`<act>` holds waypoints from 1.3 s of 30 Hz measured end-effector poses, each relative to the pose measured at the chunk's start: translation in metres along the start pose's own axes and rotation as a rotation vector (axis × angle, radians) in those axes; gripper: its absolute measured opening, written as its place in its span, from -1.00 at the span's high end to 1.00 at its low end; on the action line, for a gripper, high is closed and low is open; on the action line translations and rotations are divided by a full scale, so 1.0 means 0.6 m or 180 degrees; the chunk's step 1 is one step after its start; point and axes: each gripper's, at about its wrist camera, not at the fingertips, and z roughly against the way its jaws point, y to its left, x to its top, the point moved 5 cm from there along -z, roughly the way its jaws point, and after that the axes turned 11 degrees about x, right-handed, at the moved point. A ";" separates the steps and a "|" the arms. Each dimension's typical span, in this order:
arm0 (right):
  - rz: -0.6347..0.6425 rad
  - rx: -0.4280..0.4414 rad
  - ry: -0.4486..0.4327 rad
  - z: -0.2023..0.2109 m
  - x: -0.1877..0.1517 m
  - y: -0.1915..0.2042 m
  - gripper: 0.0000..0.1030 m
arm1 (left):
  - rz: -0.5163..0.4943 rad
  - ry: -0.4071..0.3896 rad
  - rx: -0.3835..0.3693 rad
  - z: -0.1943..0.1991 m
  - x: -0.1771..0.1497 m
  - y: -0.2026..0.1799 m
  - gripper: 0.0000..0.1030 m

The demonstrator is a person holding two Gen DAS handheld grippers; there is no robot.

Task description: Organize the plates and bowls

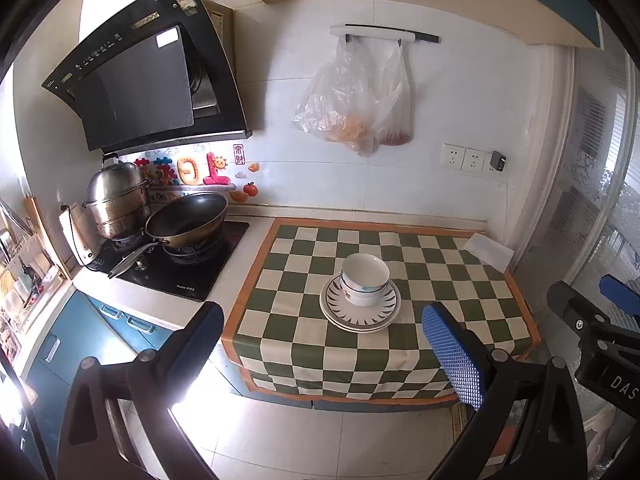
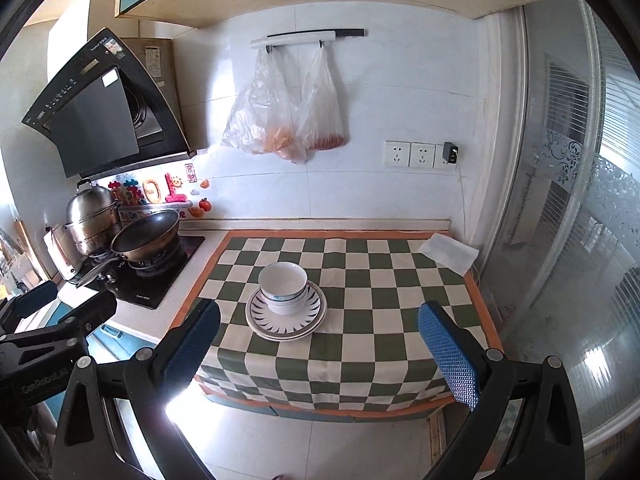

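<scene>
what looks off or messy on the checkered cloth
Nothing stands out. The bowls sit nested and upright on the stacked plates, nothing spilled; a white napkin lies at the cloth's far right corner.

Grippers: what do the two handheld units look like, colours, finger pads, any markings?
Both are black plastic frames with round pivot bolts and two long fingers faced with blue, dimpled pads. The left gripper and right gripper look alike. Seen from the other view, the left body bears white "GenRobot.AI" lettering, the right a partial "DAS". No cables or sleeves show.
</scene>
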 end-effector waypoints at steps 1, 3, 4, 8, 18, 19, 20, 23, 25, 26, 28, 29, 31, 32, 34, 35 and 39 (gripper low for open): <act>-0.0001 -0.0008 0.0000 0.003 -0.001 0.003 -0.97 | 0.0005 -0.0003 -0.0002 -0.001 0.000 0.004 -0.98; 0.0011 -0.0013 0.0001 0.006 -0.002 0.011 -0.97 | 0.0011 -0.0001 -0.0032 0.000 -0.001 0.008 -0.98; 0.0020 -0.0027 -0.0001 0.008 -0.003 0.015 -0.97 | -0.0004 -0.0009 -0.0040 0.002 0.000 0.011 -0.98; -0.0018 -0.0074 -0.0007 0.010 -0.005 0.023 -0.97 | -0.0044 -0.0032 -0.0068 0.006 0.002 0.017 -0.98; -0.0099 -0.0189 -0.0054 0.012 -0.006 0.030 -0.97 | -0.0119 -0.0035 -0.0142 0.006 -0.001 0.022 -0.98; -0.0101 -0.0191 -0.0046 0.011 -0.007 0.031 -0.97 | -0.0114 -0.0038 -0.0137 0.007 -0.001 0.021 -0.98; -0.0106 -0.0193 -0.0045 0.011 -0.008 0.031 -0.97 | -0.0118 -0.0036 -0.0136 0.007 -0.001 0.021 -0.98; -0.0105 -0.0201 -0.0032 0.009 -0.011 0.032 -0.97 | -0.0107 -0.0029 -0.0141 0.007 -0.001 0.020 -0.98; -0.0116 -0.0200 -0.0026 0.009 -0.013 0.033 -0.97 | -0.0107 -0.0030 -0.0144 0.007 -0.001 0.021 -0.98; -0.0112 -0.0206 -0.0023 0.009 -0.015 0.033 -0.97 | -0.0110 -0.0027 -0.0148 0.006 -0.001 0.021 -0.98; -0.0121 -0.0213 -0.0017 0.008 -0.017 0.034 -0.97 | -0.0112 -0.0023 -0.0154 0.006 -0.002 0.022 -0.98; -0.0123 -0.0213 -0.0012 0.008 -0.018 0.034 -0.97 | -0.0112 -0.0021 -0.0158 0.006 -0.002 0.023 -0.98; -0.0121 -0.0224 -0.0005 0.007 -0.020 0.035 -0.97 | -0.0117 -0.0023 -0.0172 0.005 -0.003 0.024 -0.98; -0.0126 -0.0224 -0.0008 0.007 -0.021 0.035 -0.97 | -0.0121 -0.0025 -0.0169 0.005 -0.004 0.025 -0.98; -0.0115 -0.0242 -0.0012 0.006 -0.021 0.036 -0.97 | -0.0104 -0.0025 -0.0174 0.007 -0.004 0.026 -0.98; -0.0115 -0.0248 -0.0015 0.006 -0.023 0.038 -0.97 | -0.0112 -0.0021 -0.0181 0.004 -0.003 0.027 -0.98; -0.0096 -0.0267 -0.0037 0.007 -0.023 0.046 -0.97 | -0.0113 -0.0030 -0.0173 0.005 -0.003 0.032 -0.98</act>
